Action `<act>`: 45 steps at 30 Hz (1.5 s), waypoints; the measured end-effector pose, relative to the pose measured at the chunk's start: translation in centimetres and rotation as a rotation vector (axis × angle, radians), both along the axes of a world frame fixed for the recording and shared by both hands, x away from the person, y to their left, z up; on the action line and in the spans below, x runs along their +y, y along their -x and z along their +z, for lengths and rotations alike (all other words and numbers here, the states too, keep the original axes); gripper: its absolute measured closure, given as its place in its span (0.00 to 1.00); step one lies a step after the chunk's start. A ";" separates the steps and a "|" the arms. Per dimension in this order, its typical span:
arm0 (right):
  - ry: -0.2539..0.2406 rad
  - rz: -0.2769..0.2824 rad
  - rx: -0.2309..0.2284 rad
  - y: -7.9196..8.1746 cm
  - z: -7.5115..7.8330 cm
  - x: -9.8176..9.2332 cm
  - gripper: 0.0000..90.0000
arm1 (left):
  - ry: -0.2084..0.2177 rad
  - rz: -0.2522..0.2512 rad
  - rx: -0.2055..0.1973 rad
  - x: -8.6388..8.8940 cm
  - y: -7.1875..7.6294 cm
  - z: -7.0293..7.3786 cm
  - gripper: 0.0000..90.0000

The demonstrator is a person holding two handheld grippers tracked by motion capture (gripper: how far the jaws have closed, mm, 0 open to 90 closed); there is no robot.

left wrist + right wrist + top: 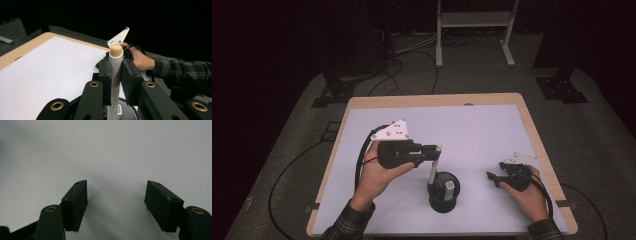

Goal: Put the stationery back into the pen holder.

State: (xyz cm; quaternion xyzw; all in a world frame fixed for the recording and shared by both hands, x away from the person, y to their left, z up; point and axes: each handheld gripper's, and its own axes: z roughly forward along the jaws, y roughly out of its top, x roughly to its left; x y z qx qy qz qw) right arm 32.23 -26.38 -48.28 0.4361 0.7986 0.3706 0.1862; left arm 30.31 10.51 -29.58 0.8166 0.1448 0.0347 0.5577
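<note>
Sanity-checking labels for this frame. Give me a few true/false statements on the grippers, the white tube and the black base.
1. The left gripper is shut on the white tube. True.
2. The tube lies flat on the table. False: it stands upright, its lower end at the round black base.
3. The right gripper holds the base. False: its jaws are open over bare tabletop, with nothing between them.
4. The tube's top end has a tan plug. True.
5. The right gripper sits right of the base in the high view. True.
</note>
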 end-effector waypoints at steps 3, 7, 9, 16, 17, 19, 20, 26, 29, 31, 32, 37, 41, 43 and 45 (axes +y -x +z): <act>0.000 0.000 0.000 0.0 0.0 0.0 0.37 | -0.010 -0.010 0.008 -0.5 -0.1 -0.3 0.87; 0.000 0.000 0.000 0.0 0.0 0.0 0.37 | -0.023 -0.029 0.034 -1.3 -0.4 -1.3 0.87; 0.000 0.000 0.000 0.0 0.0 0.0 0.37 | -0.030 -0.034 0.049 -1.6 -0.5 -1.7 0.87; 0.000 0.000 0.000 0.0 0.0 0.0 0.37 | -0.072 -0.038 0.076 -2.4 -0.9 -3.2 0.87; 0.000 0.000 0.000 0.0 0.0 0.0 0.37 | -0.086 -0.040 0.081 -2.5 -0.9 -3.7 0.87; 0.000 0.000 0.000 0.0 0.0 0.0 0.37 | -0.102 -0.041 0.088 -2.7 -1.0 -4.1 0.87; 0.000 0.000 0.000 0.0 0.0 0.0 0.37 | -0.109 -0.042 0.092 -2.7 -1.0 -4.3 0.87; 0.000 0.000 0.000 0.0 0.0 0.0 0.37 | -0.135 -0.044 0.112 -2.8 -1.1 -5.4 0.87; 0.000 0.000 0.001 0.0 0.0 0.0 0.37 | -0.153 -0.042 0.108 -2.9 -1.0 -5.7 0.87; -0.001 0.000 0.000 0.0 0.0 0.0 0.37 | -0.163 -0.043 0.108 -2.9 -1.0 -5.9 0.87; -0.001 0.000 0.000 0.0 0.0 0.0 0.37 | -0.172 -0.044 0.109 -2.9 -1.0 -6.1 0.87; 0.000 0.000 0.000 0.0 0.0 0.0 0.37 | -0.197 -0.043 0.126 -3.2 -0.8 -7.1 0.87; 0.001 0.000 0.000 0.0 0.0 0.0 0.37 | -0.206 -0.043 0.127 -3.2 -0.8 -7.3 0.87; 0.000 0.000 0.000 0.0 0.0 0.0 0.37 | -0.201 -0.044 0.130 -3.2 -0.9 -7.3 0.87; 0.001 0.000 0.000 0.0 0.0 0.0 0.37 | -0.199 -0.041 0.131 -3.1 -0.9 -7.2 0.86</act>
